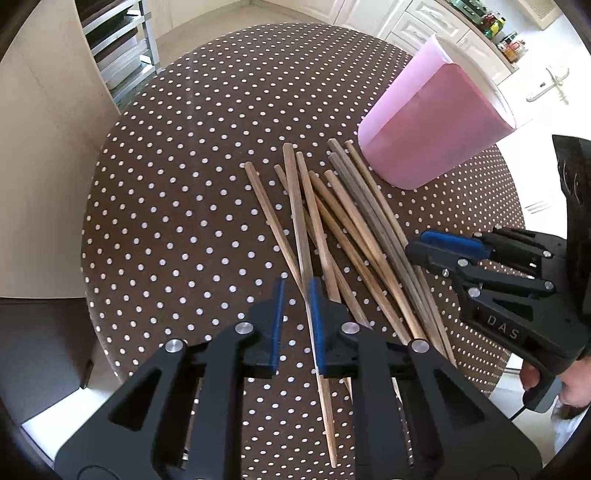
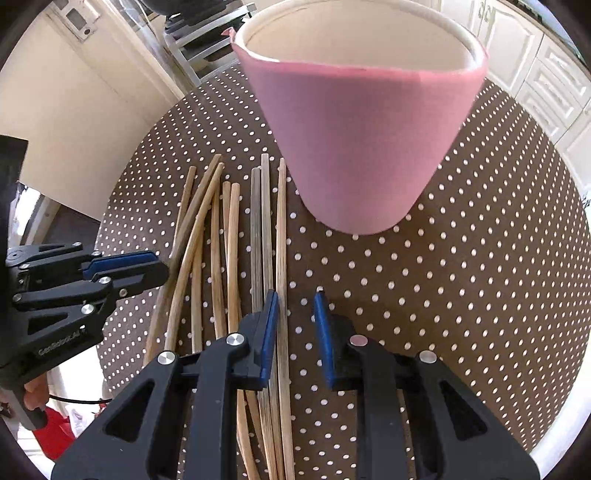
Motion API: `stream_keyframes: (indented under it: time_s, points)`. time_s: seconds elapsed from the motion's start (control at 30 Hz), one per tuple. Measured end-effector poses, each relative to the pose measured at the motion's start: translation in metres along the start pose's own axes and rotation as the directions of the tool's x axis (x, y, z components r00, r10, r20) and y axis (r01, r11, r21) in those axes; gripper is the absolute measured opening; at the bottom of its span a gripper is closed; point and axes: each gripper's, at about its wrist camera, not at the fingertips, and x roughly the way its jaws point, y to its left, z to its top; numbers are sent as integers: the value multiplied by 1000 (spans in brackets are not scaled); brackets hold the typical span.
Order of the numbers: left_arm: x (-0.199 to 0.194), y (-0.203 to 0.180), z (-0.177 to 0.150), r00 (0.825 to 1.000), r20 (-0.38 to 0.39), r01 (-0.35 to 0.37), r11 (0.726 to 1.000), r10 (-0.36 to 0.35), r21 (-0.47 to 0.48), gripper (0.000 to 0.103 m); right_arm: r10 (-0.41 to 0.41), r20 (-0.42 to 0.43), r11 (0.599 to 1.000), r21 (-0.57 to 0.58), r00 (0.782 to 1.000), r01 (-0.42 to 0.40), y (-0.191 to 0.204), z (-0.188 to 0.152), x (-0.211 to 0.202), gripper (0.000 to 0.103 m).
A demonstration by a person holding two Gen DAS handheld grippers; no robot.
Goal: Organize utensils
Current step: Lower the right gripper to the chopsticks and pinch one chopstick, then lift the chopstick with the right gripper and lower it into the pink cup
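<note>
Home kitchen: white panelled cabinets (image 1: 417, 22) and a worktop with bottles (image 1: 498, 26) beyond the tongs; polka-dot tablecloth (image 1: 184, 184) beneath them.

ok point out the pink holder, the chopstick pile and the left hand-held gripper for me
pink holder (image 2: 362, 147): right wrist view, middle of its pink outer wall
chopstick pile (image 1: 347, 221): left wrist view, middle of the wooden sticks
left hand-held gripper (image 1: 296, 291): left wrist view, midway between its blue fingertips
</note>
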Motion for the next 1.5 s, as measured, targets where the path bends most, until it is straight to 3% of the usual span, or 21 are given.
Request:
stream_keyframes:
  time_s: [0.13, 0.27, 0.3, 0.43, 0.5, 0.57, 0.7, 1.03, 1.27, 1.5]
  points:
    - [-1, 6, -3, 1000, 2, 3, 1000, -3, -23, 16, -12, -5, 1000, -10, 1000, 12, 5, 9, 8, 19]
    - [0, 13, 2, 1000, -8, -22, 998, 21, -52, 34, -45, -13, 998, -38, 999, 44, 19, 20, 21, 19]
    - [2, 15, 3, 999, -17, -31, 998, 30, -57, 44, -45, -14, 998, -38, 999, 45, 20, 23, 23, 19]
    - [8, 10, 5, 997, -33, -75, 997, 75, -1, 46, -57, -13, 996, -64, 998, 56, 26, 27, 28, 18]
    - [7, 7, 5, 995, -30, -94, 995, 95, 28, 34, -67, -12, 995, -75, 998, 66, 28, 28, 29, 13]
    - [3, 10, 4, 998, -31, -51, 999, 51, 10, 16, -65, -15, 995, -73, 998, 64, 30, 31, 32, 6]
    - [1, 12, 0, 999, -39, -25, 1000, 25, 14, 10, -48, -24, 997, -62, 999, 46, 30, 32, 34, 5]
    - [-17, 10, -29, 998, -16, 59, 998, -60, -19, 6, 30, -8, 999, -19, 1000, -30, 20, 15, 12, 5]
    - [-75, -2, -37, 990, 75, 115, 993, -116, 21, 6, 116, 102, 993, -20, 988, -115, 25, 3, -36, 5]
    - [-138, -22, -34, 975, 161, 139, 985, -153, 99, 5, 187, 238, 982, -68, 953, -176, 29, -5, -102, 5]
